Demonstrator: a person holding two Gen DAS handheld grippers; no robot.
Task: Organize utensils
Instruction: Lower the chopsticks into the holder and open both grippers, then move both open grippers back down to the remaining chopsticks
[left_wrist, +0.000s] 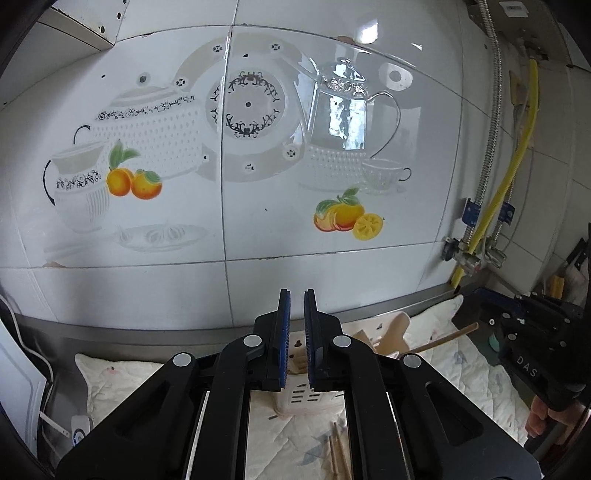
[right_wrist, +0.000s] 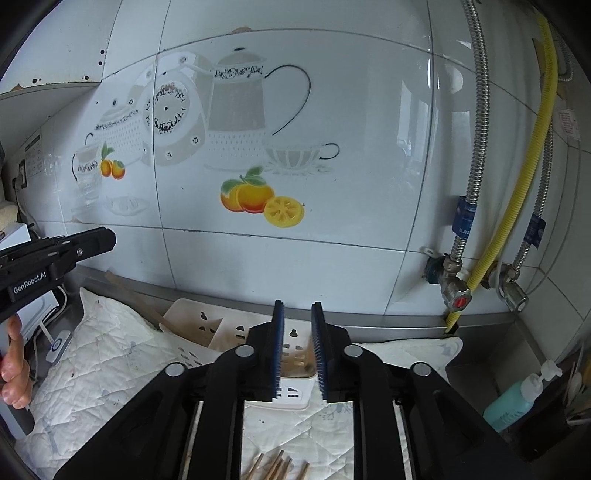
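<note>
A glossy white tiled wall (right_wrist: 332, 258) printed with teapots and oranges is filling the background. A white quilted cloth (right_wrist: 110, 354) is covering the steel counter. A cream slotted plastic utensil holder (right_wrist: 207, 325) is lying on it, wooden utensils resting inside. The black left gripper (left_wrist: 297, 306) is hovering nearly closed, gripping nothing. The right gripper (right_wrist: 297, 317) is standing slightly parted, empty. Thin wooden chopsticks (right_wrist: 275, 467) are lying loose on the cloth below.
</note>
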